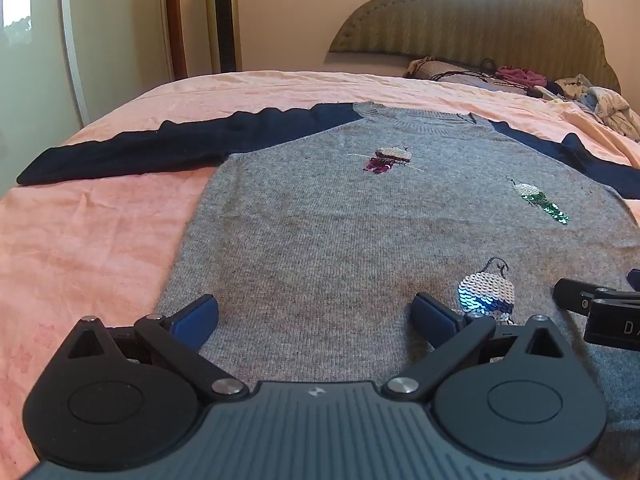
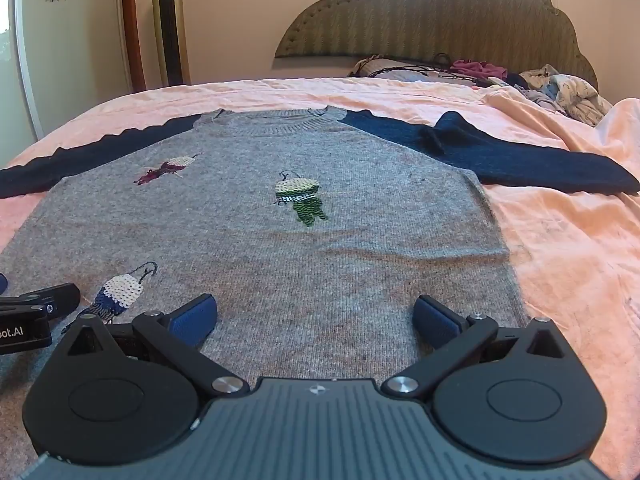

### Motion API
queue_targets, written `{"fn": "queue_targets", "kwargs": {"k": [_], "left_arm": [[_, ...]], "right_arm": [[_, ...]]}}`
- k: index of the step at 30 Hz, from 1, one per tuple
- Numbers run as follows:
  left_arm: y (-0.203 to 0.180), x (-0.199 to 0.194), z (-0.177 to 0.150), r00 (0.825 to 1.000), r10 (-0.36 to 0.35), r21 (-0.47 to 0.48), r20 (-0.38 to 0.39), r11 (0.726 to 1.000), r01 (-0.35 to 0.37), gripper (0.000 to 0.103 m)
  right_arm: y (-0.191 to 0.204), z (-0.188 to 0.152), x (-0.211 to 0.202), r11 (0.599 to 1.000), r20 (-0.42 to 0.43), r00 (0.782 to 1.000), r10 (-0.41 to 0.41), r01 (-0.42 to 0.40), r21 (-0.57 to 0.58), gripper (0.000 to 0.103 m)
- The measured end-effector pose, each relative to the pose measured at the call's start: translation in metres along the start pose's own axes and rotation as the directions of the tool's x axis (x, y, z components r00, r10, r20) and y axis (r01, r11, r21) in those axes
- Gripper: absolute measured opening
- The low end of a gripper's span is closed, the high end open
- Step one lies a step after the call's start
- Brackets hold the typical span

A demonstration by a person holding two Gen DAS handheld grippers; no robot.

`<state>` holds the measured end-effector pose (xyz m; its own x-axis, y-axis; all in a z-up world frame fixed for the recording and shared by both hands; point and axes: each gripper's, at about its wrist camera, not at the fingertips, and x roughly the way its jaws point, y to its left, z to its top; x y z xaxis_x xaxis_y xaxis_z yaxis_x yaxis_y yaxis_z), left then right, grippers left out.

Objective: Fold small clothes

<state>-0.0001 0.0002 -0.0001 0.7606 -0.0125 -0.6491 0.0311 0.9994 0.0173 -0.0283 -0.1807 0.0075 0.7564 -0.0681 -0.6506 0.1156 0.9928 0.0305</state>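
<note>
A small grey knit sweater (image 1: 320, 220) with navy sleeves and three sequin birds lies flat, front up, on the pink bedsheet; it also shows in the right wrist view (image 2: 280, 248). Its left sleeve (image 1: 140, 148) and right sleeve (image 2: 500, 156) stretch out sideways. My left gripper (image 1: 316, 316) is open and empty, low over the left part of the hem. My right gripper (image 2: 316, 316) is open and empty, low over the right part of the hem. Each gripper shows at the edge of the other's view.
The pink bedsheet (image 1: 80, 240) covers the bed around the sweater. A pile of other clothes (image 2: 560, 88) lies by the padded headboard (image 2: 440, 20). A tower fan (image 1: 222, 16) stands by the far wall.
</note>
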Motion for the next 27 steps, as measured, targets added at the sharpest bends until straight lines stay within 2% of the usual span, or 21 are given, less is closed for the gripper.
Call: {"fn": "queue_targets", "kwargs": {"k": [27], "left_arm": [[-0.0002, -0.0002, -0.0004, 1.000, 0.000, -0.003, -0.001, 1.000, 0.000, 0.103]], "right_arm": [[0.0017, 0.0001, 0.0007, 1.000, -0.003, 1.000, 0.005, -0.005, -0.003, 0.103]]}}
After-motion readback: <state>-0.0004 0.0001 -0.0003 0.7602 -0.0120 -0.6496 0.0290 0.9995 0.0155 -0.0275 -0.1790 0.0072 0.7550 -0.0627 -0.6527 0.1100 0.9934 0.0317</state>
